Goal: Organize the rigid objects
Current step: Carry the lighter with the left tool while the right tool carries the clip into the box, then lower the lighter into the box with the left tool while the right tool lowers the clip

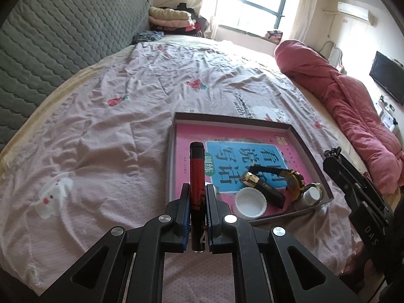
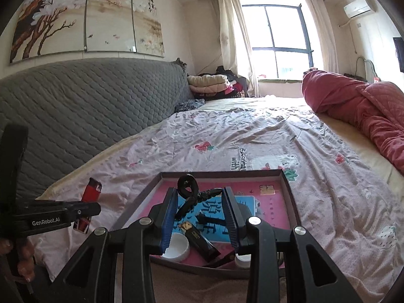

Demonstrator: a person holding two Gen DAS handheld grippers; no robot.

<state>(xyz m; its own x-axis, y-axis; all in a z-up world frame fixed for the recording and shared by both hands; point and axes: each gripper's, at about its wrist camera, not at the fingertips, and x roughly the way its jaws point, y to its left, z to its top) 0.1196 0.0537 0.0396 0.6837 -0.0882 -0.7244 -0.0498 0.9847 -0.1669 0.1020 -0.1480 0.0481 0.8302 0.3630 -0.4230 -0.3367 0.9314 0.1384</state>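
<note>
My left gripper is shut on a red and black lighter, held above the bed beside the left edge of a shallow brown box. The lighter also shows in the right wrist view. The box holds a pink and blue book, a white cap, a gold watch and a small white bottle. My right gripper is over the box with a black hair claw clip between its fingers, jaws fairly wide; I cannot tell if they grip it.
The box lies on a pink bedsheet. A grey quilted headboard runs along the left. A rolled red quilt lies at the right. Folded clothes sit near the window.
</note>
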